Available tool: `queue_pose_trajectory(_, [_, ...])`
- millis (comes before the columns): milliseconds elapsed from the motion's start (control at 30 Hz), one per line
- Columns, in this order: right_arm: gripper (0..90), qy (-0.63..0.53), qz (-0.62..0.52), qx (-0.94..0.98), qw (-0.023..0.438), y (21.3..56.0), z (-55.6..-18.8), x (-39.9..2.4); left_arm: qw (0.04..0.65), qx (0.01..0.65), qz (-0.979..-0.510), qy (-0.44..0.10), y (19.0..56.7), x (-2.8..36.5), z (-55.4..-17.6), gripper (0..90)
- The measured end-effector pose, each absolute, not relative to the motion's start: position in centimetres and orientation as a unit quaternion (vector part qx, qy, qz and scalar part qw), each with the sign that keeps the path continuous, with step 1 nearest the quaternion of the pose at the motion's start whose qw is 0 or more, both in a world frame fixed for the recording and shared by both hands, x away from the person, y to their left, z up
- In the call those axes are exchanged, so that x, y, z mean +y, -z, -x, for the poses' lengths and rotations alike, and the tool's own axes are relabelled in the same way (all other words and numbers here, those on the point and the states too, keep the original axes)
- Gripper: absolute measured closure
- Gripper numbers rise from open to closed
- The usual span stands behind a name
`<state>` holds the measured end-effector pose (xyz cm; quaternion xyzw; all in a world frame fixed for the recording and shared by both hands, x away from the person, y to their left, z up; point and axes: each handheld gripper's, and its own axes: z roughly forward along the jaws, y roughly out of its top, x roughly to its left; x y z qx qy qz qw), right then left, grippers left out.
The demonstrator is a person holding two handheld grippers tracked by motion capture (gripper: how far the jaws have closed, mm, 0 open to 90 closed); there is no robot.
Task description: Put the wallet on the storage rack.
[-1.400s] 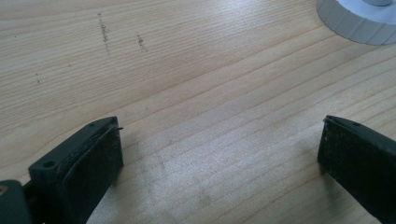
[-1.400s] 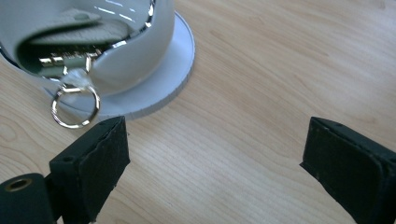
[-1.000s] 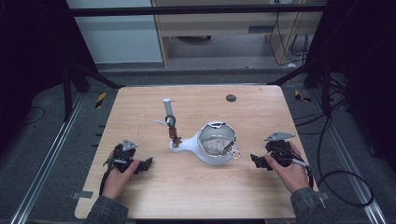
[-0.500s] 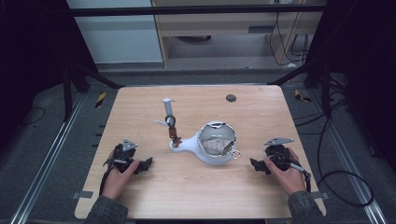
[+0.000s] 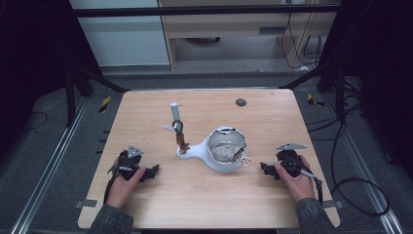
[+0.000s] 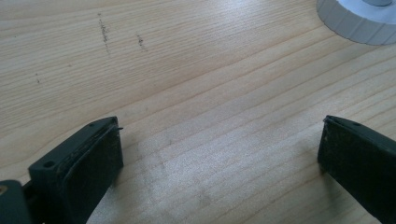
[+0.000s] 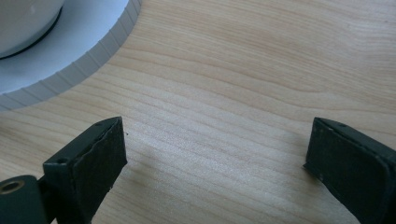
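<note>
No legible text, label, brand, number or sign appears on any surface in these views. The yellow-and-black striped markers (image 5: pixel 104 104) on the floor beside the table's far left and far right corners carry a hazard pattern only, with no characters.

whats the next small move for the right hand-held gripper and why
Probably ease the right hand-held gripper forward toward the white round holder. Its jaws, which have just been opening, stand wide over bare table with nothing between them, and the holder's ribbed rim lies just ahead.
</note>
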<state>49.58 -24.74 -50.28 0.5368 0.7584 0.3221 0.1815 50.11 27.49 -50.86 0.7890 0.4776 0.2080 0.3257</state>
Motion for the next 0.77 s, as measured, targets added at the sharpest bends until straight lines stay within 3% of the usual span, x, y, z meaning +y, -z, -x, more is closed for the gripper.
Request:
queue_pose_trajectory(467, [2.0, -0.323, -0.53, 0.75, 0.228, 51.24, -49.1, -23.81, 0.325, 0.476, -0.79, -0.208, 50.85, 27.45, -50.12, 0.0])
queue_pose_trajectory(767, [1.9, -0.322, -0.532, 0.749, 0.228, 51.22, -49.0, -23.75, 0.325, 0.474, -0.792, -0.208, 50.85, 27.37, -50.17, 0.0])
